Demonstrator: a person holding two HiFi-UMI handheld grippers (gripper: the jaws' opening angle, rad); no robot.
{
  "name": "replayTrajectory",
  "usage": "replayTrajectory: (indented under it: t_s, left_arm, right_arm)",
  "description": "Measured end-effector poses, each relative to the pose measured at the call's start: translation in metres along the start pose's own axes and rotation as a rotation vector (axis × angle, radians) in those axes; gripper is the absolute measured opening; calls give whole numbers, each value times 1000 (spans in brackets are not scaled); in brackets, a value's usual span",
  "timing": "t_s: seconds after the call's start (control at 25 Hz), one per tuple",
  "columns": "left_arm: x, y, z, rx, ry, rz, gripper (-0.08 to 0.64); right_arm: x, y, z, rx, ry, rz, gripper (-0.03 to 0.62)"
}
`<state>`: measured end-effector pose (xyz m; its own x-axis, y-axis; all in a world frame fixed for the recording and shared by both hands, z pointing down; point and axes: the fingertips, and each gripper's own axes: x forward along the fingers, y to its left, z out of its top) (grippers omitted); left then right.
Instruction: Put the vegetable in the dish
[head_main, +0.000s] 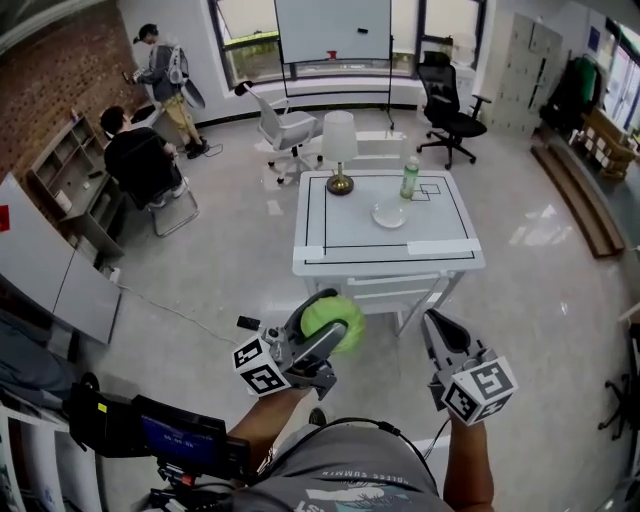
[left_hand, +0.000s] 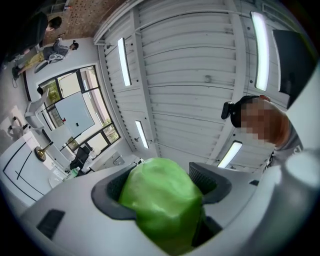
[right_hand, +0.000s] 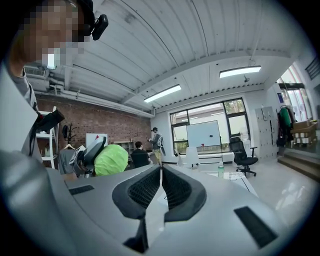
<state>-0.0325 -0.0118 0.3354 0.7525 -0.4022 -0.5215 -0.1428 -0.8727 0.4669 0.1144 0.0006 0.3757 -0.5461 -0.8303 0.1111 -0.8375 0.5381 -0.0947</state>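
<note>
Head view, lower middle: the left gripper (head_main: 330, 322) has its two jaws pressed on a round, bright green leafy vegetable (head_main: 338, 328), like a small cabbage. Left gripper view shows it close up. The dark pads (left_hand: 112, 192) of the left gripper (left_hand: 162, 182) hug the vegetable (left_hand: 161, 205) on both sides. The jaws stand wide apart because the green ball fills the gap.

Over in the lower right of the head view, the right gripper (head_main: 433, 328) holds nothing. Right gripper view shows the right gripper (right_hand: 160, 186) with its jaws pushed together, just a thin line between them. The vegetable (right_hand: 111, 159) sits off at the left of that frame.

Both grippers are up in the air over the shiny grey floor (head_main: 240, 250). A white table with black lines (head_main: 340, 245) is in the upper middle of the head view, well apart from both grippers. On it, from left to right, stand a white lamp with a brass foot (head_main: 340, 150), a clear glass dish (head_main: 390, 213) and a green bottle (head_main: 409, 178). The dish is near the bottle and far from the vegetable. The tabletop left of the dish and along the near edge is bare. Open floor lies between the grippers and the table.
</note>
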Motion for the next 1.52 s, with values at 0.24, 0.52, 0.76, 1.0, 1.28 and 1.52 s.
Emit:
replayTrajectory:
  t_s: [0.24,0.52,0.76,1.0,1.28,1.52]
  left_arm:
    - [3,27,20,-10,38,-19,334]
    - [-13,58,49,-17,43,-41,334]
    - [-21,86,60,-48,26,-18,334]
    - [-7,111,61,-48,27,8,334]
    - [15,145,66,-24,-20,51,334]
    - [49,170,48,-30,-27,86,334]
  right_arm:
    - [31,0,4,18,-11,-34,9]
    - [73,13,6,14,-16,-53,9]
    - [95,17,-1,12,24,-46,10]
    - [123,-10,2,18,39,-29,9]
    - [155,-42,11,0,49,34,10]
    - [166,-89,19,-5,57,59,9]
